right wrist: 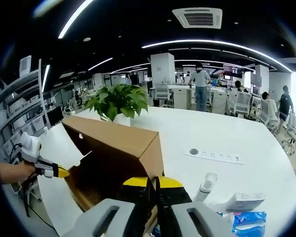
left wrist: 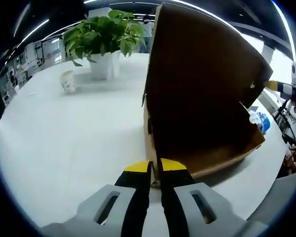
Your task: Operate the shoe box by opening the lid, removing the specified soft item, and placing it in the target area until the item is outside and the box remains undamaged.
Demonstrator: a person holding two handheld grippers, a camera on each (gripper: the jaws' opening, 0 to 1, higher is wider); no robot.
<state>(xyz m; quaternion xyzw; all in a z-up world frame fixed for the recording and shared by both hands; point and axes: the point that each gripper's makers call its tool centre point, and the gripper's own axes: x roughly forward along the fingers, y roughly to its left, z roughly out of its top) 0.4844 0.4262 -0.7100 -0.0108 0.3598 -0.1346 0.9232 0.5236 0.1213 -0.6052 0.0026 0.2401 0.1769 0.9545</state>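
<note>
Right gripper view: left claw (right wrist: 64, 173) pinches the box (right wrist: 113, 153) flap; right claw (right wrist: 155, 183) pressed together. White table (left wrist: 64, 143), plant (left wrist: 103, 32), office behind.

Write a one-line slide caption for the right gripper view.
Yellow-tipped right gripper closed against the brown cardboard shoe box on a white office table, leafy green potted plant behind.

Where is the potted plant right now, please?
In the left gripper view the potted plant stands on the white table beyond the shoe box, upper left, near a small cup.

Open office: white table (right wrist: 227, 133), ceiling strip lights (right wrist: 207, 43).
</note>
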